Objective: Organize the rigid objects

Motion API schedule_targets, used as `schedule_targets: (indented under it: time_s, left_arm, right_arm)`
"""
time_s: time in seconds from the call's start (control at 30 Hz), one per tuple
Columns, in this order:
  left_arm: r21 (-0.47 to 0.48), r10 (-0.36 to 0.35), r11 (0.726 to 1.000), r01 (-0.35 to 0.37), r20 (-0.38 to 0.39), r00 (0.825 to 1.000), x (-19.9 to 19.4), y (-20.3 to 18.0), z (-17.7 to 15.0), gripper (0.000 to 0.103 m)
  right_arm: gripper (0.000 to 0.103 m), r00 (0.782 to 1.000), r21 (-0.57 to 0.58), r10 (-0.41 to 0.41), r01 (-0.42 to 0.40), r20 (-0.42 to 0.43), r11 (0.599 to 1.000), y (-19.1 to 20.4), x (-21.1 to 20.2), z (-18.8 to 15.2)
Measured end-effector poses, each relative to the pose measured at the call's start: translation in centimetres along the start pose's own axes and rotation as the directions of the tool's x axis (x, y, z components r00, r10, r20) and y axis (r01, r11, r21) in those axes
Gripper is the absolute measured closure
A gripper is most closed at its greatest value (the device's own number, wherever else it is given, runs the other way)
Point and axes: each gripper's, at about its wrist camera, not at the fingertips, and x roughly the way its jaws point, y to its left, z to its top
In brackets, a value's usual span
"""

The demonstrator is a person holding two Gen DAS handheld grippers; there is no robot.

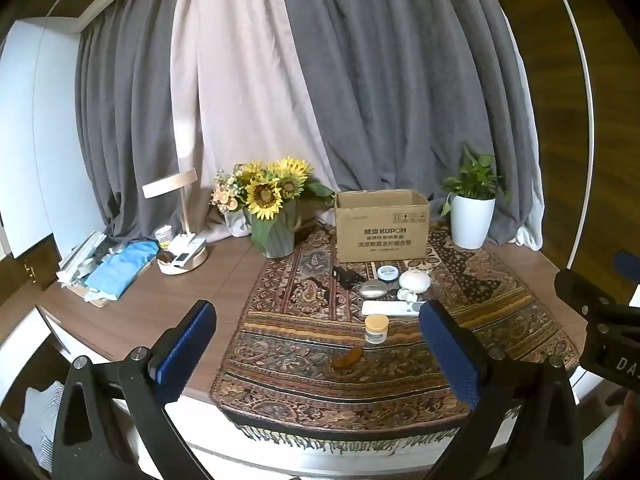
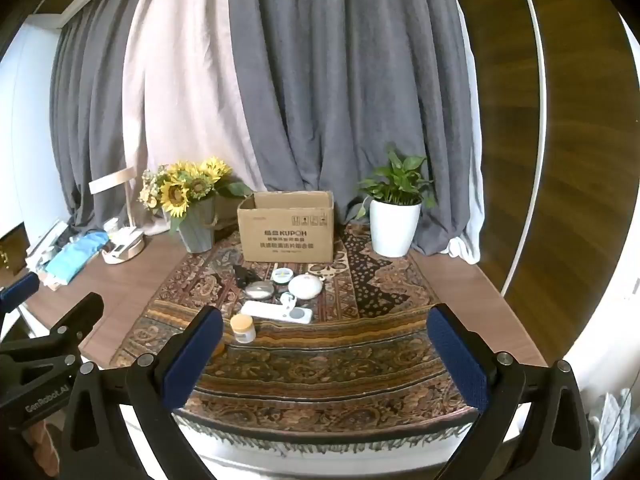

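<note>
An open cardboard box point(image 1: 382, 226) point(image 2: 287, 227) stands at the back of a patterned cloth point(image 1: 304, 392) point(image 2: 352, 372). In front of it lie small objects: a black item point(image 1: 347, 277), a round tin point(image 1: 388, 273) point(image 2: 282, 275), a white dome point(image 1: 415, 281) point(image 2: 305, 287), a silver oval case point(image 1: 373, 290) point(image 2: 260, 290), a white remote point(image 1: 390, 309) point(image 2: 276, 312), a small jar with a tan lid point(image 1: 376, 328) point(image 2: 243, 328) and an amber piece point(image 1: 349, 358). My left gripper point(image 1: 320, 354) and right gripper point(image 2: 326, 354) hover open near the table's front edge, with nothing between the fingers.
A vase of sunflowers point(image 1: 270, 204) point(image 2: 188, 204) stands left of the box, a potted plant point(image 1: 472, 208) point(image 2: 394, 216) right of it. A desk lamp point(image 1: 180, 220) and clutter with a blue cloth point(image 1: 120, 268) fill the table's left end. Curtains hang behind.
</note>
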Motion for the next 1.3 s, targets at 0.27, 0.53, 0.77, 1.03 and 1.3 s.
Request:
schedule_targets:
  time_s: [0.27,0.53,0.77,1.03,1.3]
  left_arm:
    - [0.003,0.005,1.0,-0.005,0.004,1.0,-0.1,0.0,0.0,0.0]
    - [0.005,-0.002,1.0,0.002,0.005,1.0,-0.1,0.0,0.2,0.0]
    - [0.015,-0.011,1.0,0.011,0.013,1.0,0.6,-0.3,0.6,0.0]
    - [0.021,-0.019,1.0,0.018,0.017,1.0,0.9,-0.7,1.0,0.0]
    - [0.024,-0.015,1.0,0.014,0.02,1.0,0.8,-0.8,1.2,0.0]
  right_arm:
    - [0.0,1.0,0.004,0.001,-0.001,-0.004,1.0,-0.1,-0.1,0.0]
    - [0.0,1.0,0.013,0.002,-0.002,-0.008,1.0,-0.2,-0.1,0.1]
    - [0.0,1.0,0.018,0.002,-0.002,-0.01,1.0,-0.3,0.1,-0.1]
    - [0.0,1.0,0.024,-0.007,0.007,-0.003,1.0,-0.2,0.3,-0.5]
    - [0.0,1.0,0.029,-0.004,0.004,-0.004,1.0,-0.2,0.4,-0.4]
